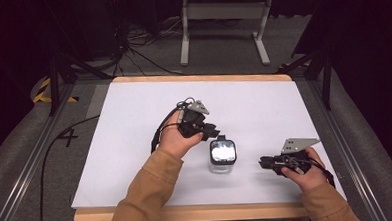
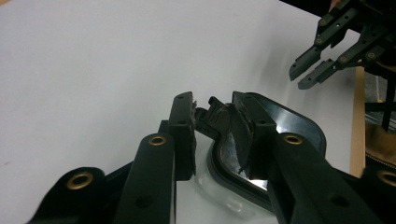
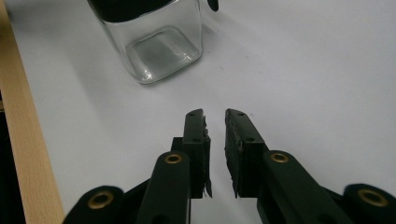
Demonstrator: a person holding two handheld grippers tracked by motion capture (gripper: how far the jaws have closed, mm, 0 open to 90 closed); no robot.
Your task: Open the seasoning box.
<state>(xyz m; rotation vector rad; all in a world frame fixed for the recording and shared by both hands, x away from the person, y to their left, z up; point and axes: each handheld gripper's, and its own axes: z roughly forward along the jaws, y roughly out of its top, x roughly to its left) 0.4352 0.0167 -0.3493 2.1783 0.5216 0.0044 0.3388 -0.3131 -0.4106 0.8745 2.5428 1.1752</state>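
White sheet [image 1: 135, 143] over wooden table [image 1: 188, 213], dark room behind. Lower right: right gripper [image 1: 264, 162] empty, jaws a narrow gap apart, aimed at glass jar [image 1: 222, 158] from nearby. Frame centre: jar upright, black lid [image 1: 222, 152] on. Just above: left gripper [image 2: 212, 126] clamped on lid's latch tab [image 2: 215, 116], probably to unclip. No readable writing.

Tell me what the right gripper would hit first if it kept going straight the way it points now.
Probably the clear square glass jar with the black lid. The right gripper, jaws slightly apart and empty, points over bare white table just beside the jar, so it might only graze it.
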